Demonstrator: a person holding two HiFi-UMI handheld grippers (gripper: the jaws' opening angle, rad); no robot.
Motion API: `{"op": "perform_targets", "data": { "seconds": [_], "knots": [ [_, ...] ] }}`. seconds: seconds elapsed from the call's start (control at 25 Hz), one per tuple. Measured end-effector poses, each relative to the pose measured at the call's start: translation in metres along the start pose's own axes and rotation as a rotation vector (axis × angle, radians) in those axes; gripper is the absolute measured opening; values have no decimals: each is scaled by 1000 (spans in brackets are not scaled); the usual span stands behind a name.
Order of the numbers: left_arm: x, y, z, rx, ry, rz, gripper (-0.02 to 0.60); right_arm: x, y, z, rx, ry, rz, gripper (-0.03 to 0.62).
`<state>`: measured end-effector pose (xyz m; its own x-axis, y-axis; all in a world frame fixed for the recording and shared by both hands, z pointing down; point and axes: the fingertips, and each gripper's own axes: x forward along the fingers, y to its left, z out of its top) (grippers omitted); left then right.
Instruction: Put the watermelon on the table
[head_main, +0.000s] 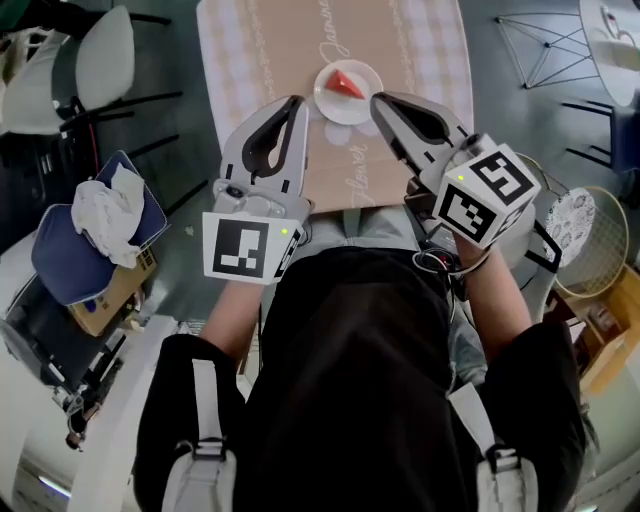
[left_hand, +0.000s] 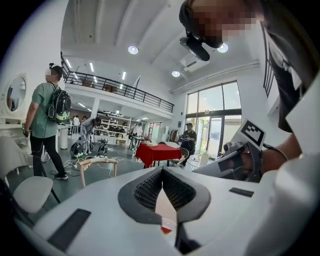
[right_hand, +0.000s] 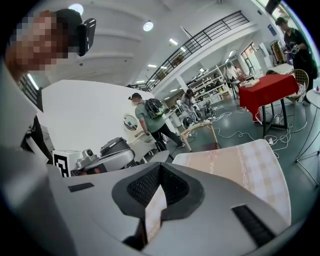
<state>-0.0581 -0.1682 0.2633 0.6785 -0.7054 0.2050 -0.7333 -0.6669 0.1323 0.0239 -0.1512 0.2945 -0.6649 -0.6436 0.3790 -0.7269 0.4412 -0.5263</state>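
A red watermelon wedge (head_main: 347, 85) lies on a small white plate (head_main: 328, 100) on the checked tablecloth of the table (head_main: 270, 40). Both grippers hover in front of the person's chest, near the table's front edge, pointing at the plate. My left gripper (head_main: 297, 100) is shut and empty, its tip just left of the plate. My right gripper (head_main: 377, 98) is shut and empty, its tip just right of the plate. In the left gripper view the wedge (left_hand: 166, 229) shows through the gap behind the closed left gripper (left_hand: 162, 170). The right gripper (right_hand: 160, 166) looks over the tablecloth (right_hand: 240, 165).
A white-cushioned chair (head_main: 100, 55) and a blue seat with a white cloth (head_main: 105, 215) stand at the left. A wire stool (head_main: 545, 45) and a round wicker piece (head_main: 590, 240) are at the right. A person with a backpack (left_hand: 45, 120) and a red-covered table (left_hand: 157, 152) stand farther off.
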Motion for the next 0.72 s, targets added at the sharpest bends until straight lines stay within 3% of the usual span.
{"op": "perform_targets", "data": {
  "seconds": [0.36, 0.72],
  "knots": [
    [-25, -8, 16, 22, -9, -52, 11, -18, 29, 9, -3, -48, -26, 14],
    [-49, -35, 25, 52, -19, -26, 11, -46, 40, 1, 27, -85, 8, 14]
  ]
}}
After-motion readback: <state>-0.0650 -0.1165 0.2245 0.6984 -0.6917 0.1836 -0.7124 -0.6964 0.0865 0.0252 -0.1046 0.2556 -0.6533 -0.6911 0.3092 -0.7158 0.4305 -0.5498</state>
